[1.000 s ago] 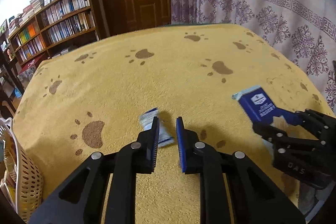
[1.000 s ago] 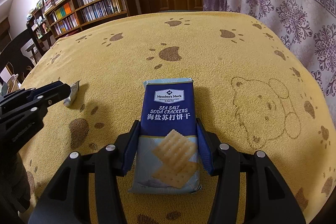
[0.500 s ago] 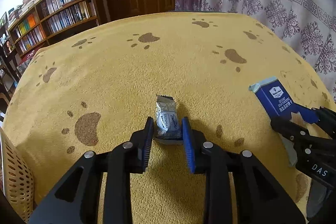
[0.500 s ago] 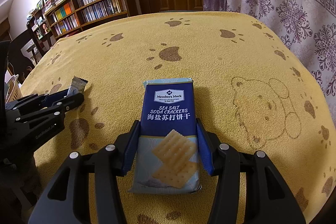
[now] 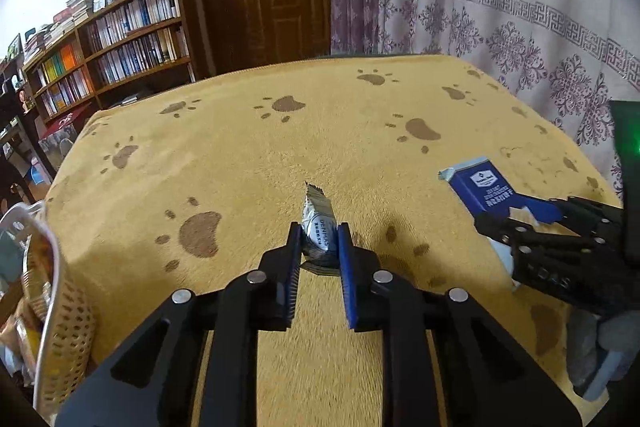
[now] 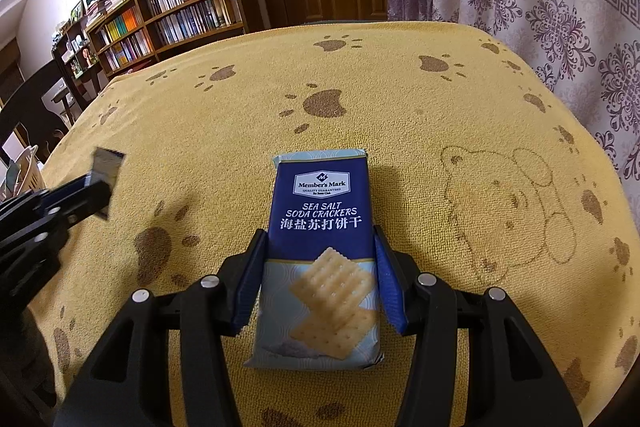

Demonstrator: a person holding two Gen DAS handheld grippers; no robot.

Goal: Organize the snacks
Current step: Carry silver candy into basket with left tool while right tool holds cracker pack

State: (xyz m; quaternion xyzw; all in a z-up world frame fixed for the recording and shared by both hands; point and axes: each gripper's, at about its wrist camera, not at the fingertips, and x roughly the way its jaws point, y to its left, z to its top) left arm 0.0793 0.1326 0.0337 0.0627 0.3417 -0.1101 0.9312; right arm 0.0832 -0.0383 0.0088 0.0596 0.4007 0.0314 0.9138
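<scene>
Snacks gripped, basket waiting

Left gripper has its fingers clenched on a small silver snack packet, lifted just above the yellow paw-print worktop. Right gripper is grasping a blue cracker pack by its two long edges, near the worktop's right side. A woven basket sits at the near left edge (already holding some packets, it seems). To do this well, carry the silver packet left and clear the basket rim before letting go; keep the squeeze gentle on the crackers, which likely break easily.
</scene>
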